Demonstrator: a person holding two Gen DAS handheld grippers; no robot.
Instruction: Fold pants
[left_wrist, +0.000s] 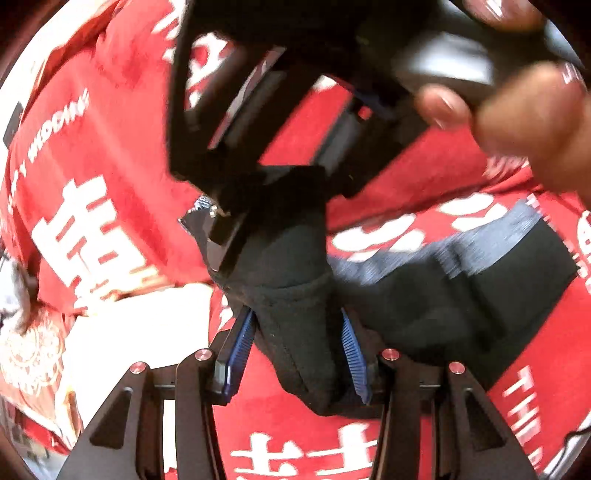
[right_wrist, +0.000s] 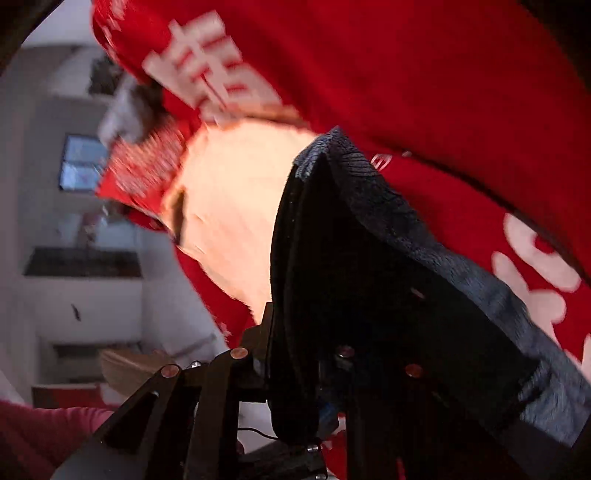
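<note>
Your left gripper (left_wrist: 297, 350) near, pants (left_wrist: 424, 295) bunched between jaws, trailing right over cloth (left_wrist: 110, 155). Your right gripper (left_wrist: 258, 122) just beyond, far side.

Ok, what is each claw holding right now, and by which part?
Both grip the black pants. The left claw pinches a bunched fold of fabric; the right claw is closed on an edge beside the ribbed grey band.

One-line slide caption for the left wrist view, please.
Left gripper clamps a bunched fold of black pants above a red printed cloth; right gripper grips nearby.
</note>
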